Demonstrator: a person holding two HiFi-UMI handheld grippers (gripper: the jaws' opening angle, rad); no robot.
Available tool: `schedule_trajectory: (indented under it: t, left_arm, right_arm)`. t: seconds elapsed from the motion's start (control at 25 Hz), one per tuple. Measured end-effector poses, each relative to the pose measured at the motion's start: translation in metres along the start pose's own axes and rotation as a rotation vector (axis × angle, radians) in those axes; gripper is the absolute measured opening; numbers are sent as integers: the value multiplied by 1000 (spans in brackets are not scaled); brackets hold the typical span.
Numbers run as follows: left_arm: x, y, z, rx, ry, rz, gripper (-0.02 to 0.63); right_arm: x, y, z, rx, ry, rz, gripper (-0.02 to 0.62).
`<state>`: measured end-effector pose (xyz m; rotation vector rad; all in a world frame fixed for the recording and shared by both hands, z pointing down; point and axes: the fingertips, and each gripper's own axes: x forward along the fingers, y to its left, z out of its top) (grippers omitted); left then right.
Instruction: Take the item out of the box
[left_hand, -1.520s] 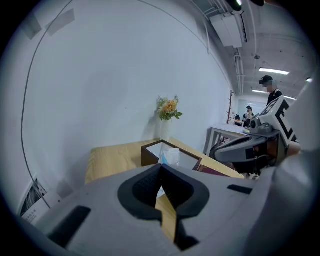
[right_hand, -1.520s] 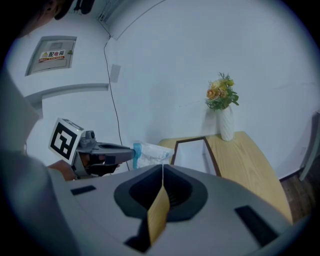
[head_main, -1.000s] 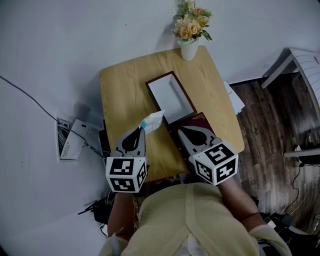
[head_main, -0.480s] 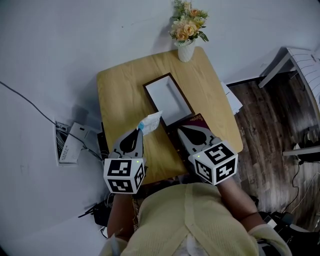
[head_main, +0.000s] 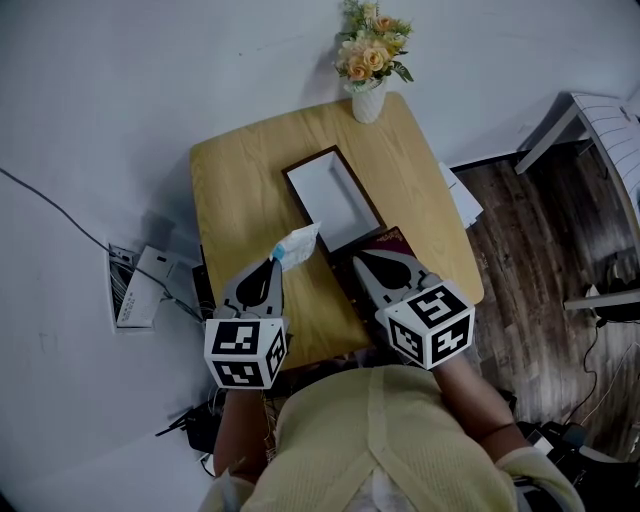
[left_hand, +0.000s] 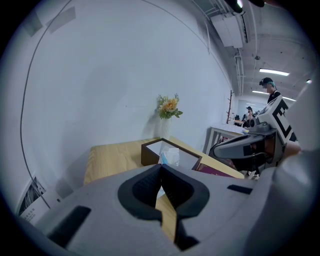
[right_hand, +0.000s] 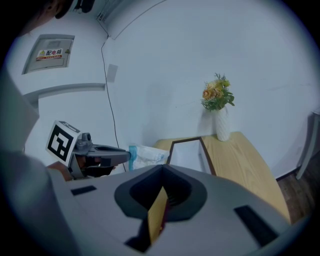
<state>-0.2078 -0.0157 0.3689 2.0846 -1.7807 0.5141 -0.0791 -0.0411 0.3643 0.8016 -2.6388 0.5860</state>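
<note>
counter (head_main: 240, 190): pale wood, matt, fine grain
box (head_main: 335, 195): dark brown rim, smooth matt white inside, card-like
packet (head_main: 296, 245): thin crinkled plastic, slight sheen
maroon lid (head_main: 392, 240): smooth, dull
vase (head_main: 367, 103): white, ribbed, matt
left claw (head_main: 274, 262), right claw (head_main: 358, 258): matt grey plastic, black ribbed pads
floor (head_main: 540, 230), right of frame: dark wood planks

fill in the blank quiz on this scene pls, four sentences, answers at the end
1. The left gripper's fingers are shut on a white and ____ packet.
2. The open box has a white inside that is ____.
3. The vase at the table's far edge holds ____.
4. The right gripper's fingers pinch the dark red lid of the ____.

Answers: blue; empty; flowers; box
</note>
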Motion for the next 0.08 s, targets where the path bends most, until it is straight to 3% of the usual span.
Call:
schedule_trajectory:
  t: [0.08]
  left_arm:
    - [0,-1,0,0,-1,1,20]
  right_arm:
    - [-1,0,0,0,0,0,29]
